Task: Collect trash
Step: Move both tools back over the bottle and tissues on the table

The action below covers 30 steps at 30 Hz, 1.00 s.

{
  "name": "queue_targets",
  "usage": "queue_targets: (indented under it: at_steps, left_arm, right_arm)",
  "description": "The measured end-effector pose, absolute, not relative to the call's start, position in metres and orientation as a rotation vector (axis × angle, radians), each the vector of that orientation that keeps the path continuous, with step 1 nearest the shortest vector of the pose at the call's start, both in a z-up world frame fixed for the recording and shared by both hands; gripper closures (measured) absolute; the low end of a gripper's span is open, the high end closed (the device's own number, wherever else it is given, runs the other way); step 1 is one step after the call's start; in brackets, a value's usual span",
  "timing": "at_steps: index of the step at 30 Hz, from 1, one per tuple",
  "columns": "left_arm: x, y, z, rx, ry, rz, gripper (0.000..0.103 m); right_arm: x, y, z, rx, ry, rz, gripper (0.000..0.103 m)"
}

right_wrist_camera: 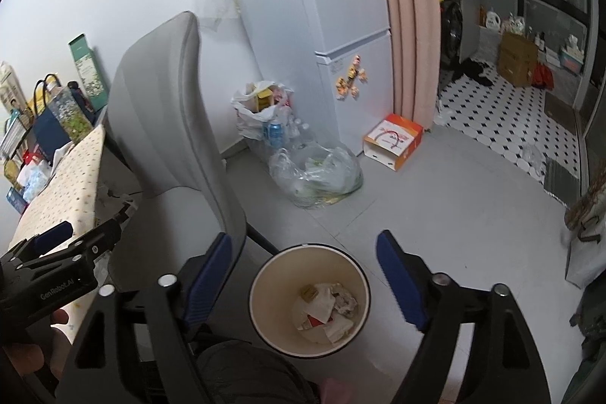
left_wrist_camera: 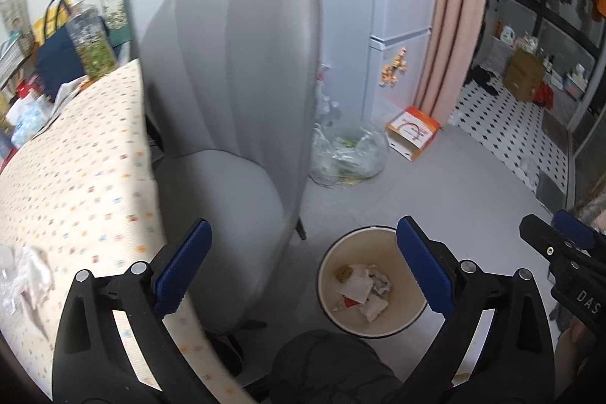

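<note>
Left gripper [left_wrist_camera: 303, 271]: jaws wide apart, nothing between. Right gripper [right_wrist_camera: 303, 281]: jaws apart, empty. White bin [right_wrist_camera: 261, 275] on grey floor [right_wrist_camera: 454, 214], just beside grey chair [left_wrist_camera: 235, 82]. Crumpled paper trash [right_wrist_camera: 327, 305] at bin bottom. Crumpled plastic [left_wrist_camera: 22, 279] on patterned tablecloth [left_wrist_camera: 83, 154], near edge.

The left gripper [left_wrist_camera: 303, 267] stands with its blue-padded jaws spread wide and nothing between the pads. Beyond and between the fingers, closer to the right finger, a round white trash bin [left_wrist_camera: 329, 298] sits on the grey floor, holding crumpled paper scraps [left_wrist_camera: 363, 290]. Beyond the left finger rises a grey upholstered chair [left_wrist_camera: 235, 70], and left of that finger lies a table under a dotted cloth [left_wrist_camera: 75, 169] with a crumpled plastic wrapper [left_wrist_camera: 26, 275] on it. Outside the right finger, the right gripper [left_wrist_camera: 568, 252] shows at the frame's edge. Farther ahead lies a clear plastic bag [left_wrist_camera: 348, 154], with an orange-and-white box [left_wrist_camera: 413, 131] beside it.
</note>
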<state>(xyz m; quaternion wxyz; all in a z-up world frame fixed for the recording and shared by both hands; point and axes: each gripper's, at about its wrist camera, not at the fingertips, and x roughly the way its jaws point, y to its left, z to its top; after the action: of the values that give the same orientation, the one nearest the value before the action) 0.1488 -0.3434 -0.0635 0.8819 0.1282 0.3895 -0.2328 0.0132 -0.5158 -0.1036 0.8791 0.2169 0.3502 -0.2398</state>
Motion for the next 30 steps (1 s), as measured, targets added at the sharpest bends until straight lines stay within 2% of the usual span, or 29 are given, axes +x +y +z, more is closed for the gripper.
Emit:
queue_targets:
  at_steps: [6, 20, 30]
  left_arm:
    - [0.150, -0.297, -0.047, 0.217, 0.780, -0.421, 0.006]
    - [0.153, -0.185, -0.019, 0.113, 0.714, -0.274, 0.006]
    - [0.154, -0.101, -0.018, -0.001, 0.709, -0.146, 0.006]
  right_arm:
    - [0.025, -0.482, -0.084, 0.402, 0.701, -0.445, 0.008]
    - [0.052, -0.391, -0.045, 0.277, 0.687, -0.297, 0.008]
    - [0.076, -0.318, -0.028, 0.187, 0.687, -0.170, 0.008]
